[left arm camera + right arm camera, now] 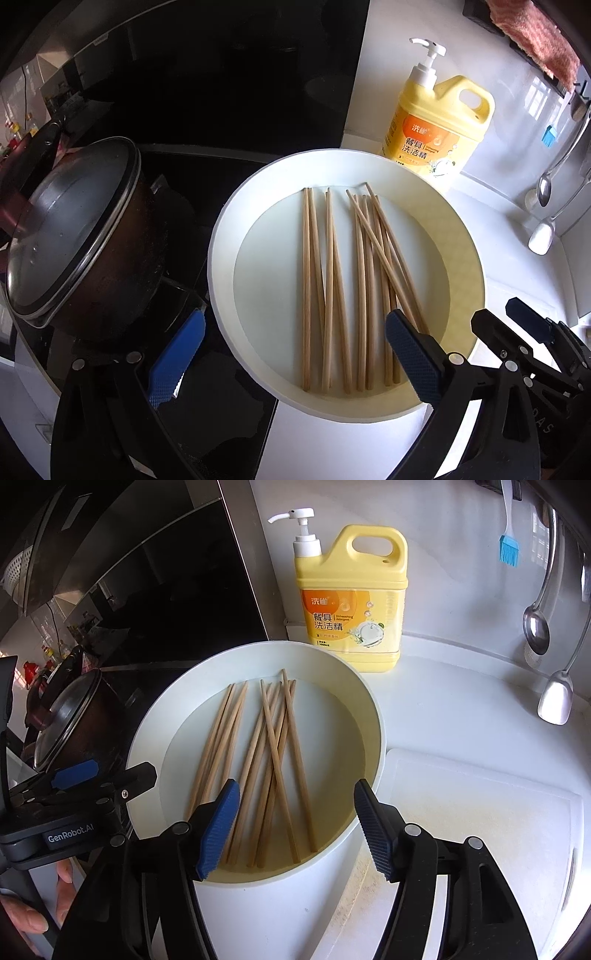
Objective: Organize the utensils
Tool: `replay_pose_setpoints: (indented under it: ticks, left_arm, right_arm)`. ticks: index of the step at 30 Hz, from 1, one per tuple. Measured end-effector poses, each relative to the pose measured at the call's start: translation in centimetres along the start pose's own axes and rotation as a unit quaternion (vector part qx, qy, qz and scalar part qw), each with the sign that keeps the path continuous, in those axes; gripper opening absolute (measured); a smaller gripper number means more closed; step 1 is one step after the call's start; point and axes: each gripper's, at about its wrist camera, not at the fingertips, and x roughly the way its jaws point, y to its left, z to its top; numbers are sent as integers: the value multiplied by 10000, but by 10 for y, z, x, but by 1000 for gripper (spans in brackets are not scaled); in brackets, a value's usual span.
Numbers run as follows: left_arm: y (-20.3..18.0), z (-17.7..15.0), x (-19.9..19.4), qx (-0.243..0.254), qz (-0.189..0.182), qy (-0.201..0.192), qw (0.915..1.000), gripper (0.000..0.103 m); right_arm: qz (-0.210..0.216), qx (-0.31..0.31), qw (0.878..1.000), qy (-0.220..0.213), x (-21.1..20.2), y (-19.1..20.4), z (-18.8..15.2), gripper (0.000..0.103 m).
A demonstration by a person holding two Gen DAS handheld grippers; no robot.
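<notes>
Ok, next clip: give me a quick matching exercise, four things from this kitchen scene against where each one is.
Things:
1. chopsticks
2. detergent bottle
3. lidded pot
4. blue brush

Places:
A. hanging on the wall
B. on the black cooktop
C. lying in the white basin
D. standing on the counter behind the basin

Pairs: 1-C, 2-D, 3-B, 4-A

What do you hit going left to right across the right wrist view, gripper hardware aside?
Lidded pot → white basin of chopsticks → yellow detergent bottle → blue brush → hanging spoon
</notes>
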Motion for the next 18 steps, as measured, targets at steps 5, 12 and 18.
replay_pose_setpoints:
  ticks: [5,12,18]
  left_arm:
    - [0,-1,-5,-15,90,-58,9999,96]
    - [2,-2,-10,-26,138,-112,9998,96]
    - [4,-1,-11,-7,165,-106,9998,96]
  right_arm:
    - [11,18,10000,5,-4,1,-1,62]
    - [-3,7,10000,-11,-9,1,-1,63]
    - [-3,8,10000,-15,-10,1,-1,64]
